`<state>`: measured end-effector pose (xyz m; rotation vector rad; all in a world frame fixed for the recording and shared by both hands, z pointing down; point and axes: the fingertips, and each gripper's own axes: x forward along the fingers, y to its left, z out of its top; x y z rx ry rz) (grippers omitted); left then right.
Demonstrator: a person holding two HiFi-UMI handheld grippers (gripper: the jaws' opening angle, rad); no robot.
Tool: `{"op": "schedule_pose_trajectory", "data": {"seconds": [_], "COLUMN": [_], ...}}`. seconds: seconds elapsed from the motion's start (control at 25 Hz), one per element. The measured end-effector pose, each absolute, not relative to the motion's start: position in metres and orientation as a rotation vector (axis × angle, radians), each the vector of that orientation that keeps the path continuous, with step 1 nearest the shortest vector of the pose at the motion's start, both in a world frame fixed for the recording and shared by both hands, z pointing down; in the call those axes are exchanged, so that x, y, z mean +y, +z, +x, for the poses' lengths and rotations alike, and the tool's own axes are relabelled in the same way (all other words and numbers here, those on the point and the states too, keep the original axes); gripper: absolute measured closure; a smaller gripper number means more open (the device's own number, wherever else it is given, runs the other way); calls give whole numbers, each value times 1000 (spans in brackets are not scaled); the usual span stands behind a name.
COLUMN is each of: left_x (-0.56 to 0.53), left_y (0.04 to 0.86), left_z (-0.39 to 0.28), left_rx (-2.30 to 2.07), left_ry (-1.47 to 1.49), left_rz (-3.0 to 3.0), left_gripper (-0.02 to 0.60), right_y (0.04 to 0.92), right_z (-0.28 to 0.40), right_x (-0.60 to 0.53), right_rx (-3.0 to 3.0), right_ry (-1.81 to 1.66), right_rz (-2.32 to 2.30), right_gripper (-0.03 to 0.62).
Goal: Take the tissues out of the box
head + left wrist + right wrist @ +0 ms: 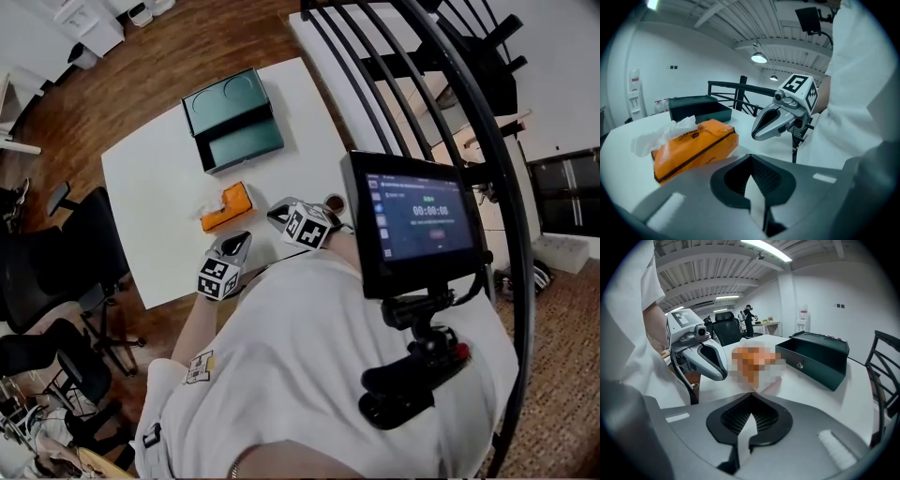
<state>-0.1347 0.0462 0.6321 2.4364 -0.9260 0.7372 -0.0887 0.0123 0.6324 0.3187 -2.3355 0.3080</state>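
Tissue pack (227, 207) just ahead of left claw (237, 242)

Floor: brown wood planks (141, 84); speckled carpet (562, 375) at the lower right.
Walls: plain white wall (670, 42).
Ceiling: white ribbed ceiling (693, 282) crossed by beams.
Light: a round hanging lamp (759, 57); a long strip light (766, 249).
Bench: white bench (150, 206), standing on the planks.
Seating: black office chairs (84, 248) just left of the bench.
Railing: black metal railing (736, 91) beyond the bench's far edge.
Far end: a person (749, 317) standing near a desk (768, 324).
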Motion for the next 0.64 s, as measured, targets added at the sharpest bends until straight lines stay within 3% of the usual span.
{"op": "schedule_pose_trajectory", "data": {"seconds": [0.64], "left_x": [47], "left_y": [634], "left_z": [-138], "left_rx": [-909], "left_ry": [749], "left_rz": [2437], "left_gripper": [581], "right_y": [633], "right_z": [-91], "right_x": [10], "right_rx": [-2333], "right_ry": [305], "right_rz": [318], "right_gripper": [594]}}
